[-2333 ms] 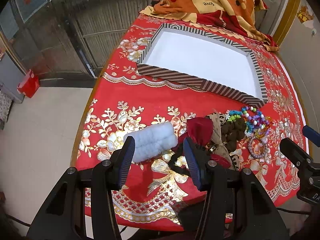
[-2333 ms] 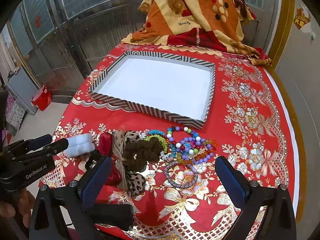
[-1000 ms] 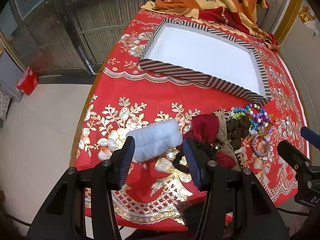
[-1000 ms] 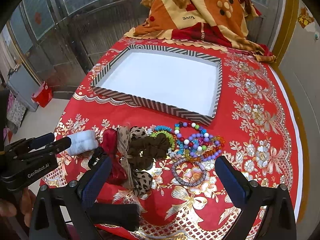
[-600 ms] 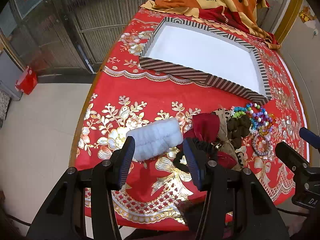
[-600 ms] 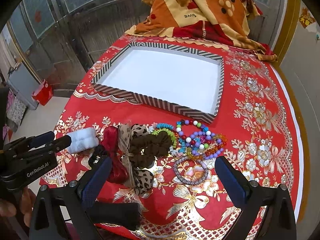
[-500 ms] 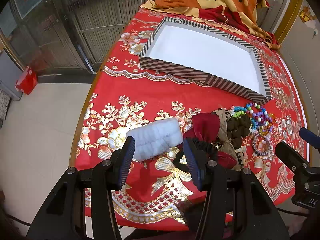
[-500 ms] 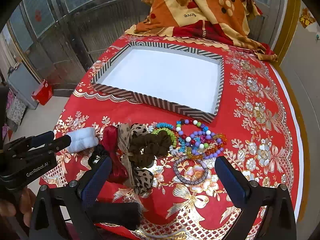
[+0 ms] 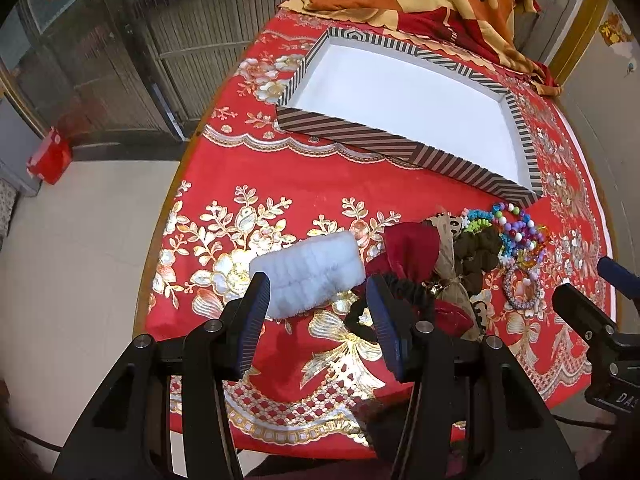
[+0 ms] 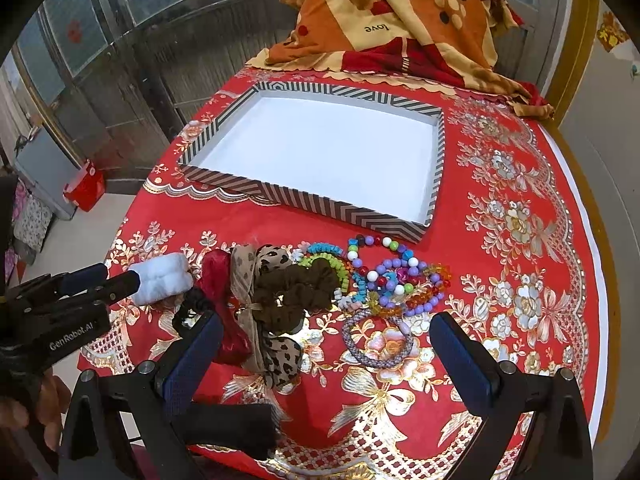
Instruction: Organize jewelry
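A heap of jewelry and hair pieces lies near the table's front edge. A white fluffy scrunchie is at its left end. My left gripper hovers open just in front of it, with nothing between the jaws. To the right are a red bow, a black hair tie, a leopard bow, a brown scrunchie and coloured bead bracelets. A grey-purple bracelet lies nearest my right gripper, which stands wide open above the cloth. The striped tray has a bare white inside.
A red and gold tablecloth covers the round table. A folded orange blanket sits at the far edge behind the tray. To the left, the table drops off to a tiled floor with a red box on it.
Compared with the earliest frames, the tray and the heap sit slightly lower in both views. Over the last second nothing has moved, and both grippers keep the same opening.
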`<state>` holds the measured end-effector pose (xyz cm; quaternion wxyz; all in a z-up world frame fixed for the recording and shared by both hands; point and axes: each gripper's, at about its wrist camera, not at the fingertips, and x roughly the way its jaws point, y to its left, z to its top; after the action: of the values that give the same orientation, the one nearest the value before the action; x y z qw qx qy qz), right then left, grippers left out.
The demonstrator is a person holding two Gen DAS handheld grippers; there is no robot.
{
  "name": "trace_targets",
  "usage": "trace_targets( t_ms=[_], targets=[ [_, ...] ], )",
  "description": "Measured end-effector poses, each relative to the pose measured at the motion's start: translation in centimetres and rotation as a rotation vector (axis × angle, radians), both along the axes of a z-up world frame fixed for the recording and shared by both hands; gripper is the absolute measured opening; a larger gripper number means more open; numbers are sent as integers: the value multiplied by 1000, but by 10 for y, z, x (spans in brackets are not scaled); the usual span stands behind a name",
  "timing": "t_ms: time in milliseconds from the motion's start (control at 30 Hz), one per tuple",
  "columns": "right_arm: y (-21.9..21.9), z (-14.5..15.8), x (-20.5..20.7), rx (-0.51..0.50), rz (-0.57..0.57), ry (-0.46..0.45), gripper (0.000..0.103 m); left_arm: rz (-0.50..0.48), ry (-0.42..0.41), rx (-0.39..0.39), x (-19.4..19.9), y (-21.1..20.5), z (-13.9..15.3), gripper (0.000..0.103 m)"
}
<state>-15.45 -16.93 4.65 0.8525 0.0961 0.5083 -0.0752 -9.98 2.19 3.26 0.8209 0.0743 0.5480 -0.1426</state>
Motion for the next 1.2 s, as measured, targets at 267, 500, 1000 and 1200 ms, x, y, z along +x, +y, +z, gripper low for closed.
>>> trace_targets(
  t_ms=[267,500,1000,1200],
  targets=[
    [-24,-9,-10,19,-31,-10,103,79,104,-106,25,31,0,50],
    [-37,-19,-14,19,-46,9,103,75,153,-111,33,39,-11,50],
    [-56,-30,-13,20,-46,45,103,-199,127,-19,27,22,-36,68],
    [-73,-34,-15,27,-79,61,103,-284,99,42,34,9,-47,69]
  ],
)
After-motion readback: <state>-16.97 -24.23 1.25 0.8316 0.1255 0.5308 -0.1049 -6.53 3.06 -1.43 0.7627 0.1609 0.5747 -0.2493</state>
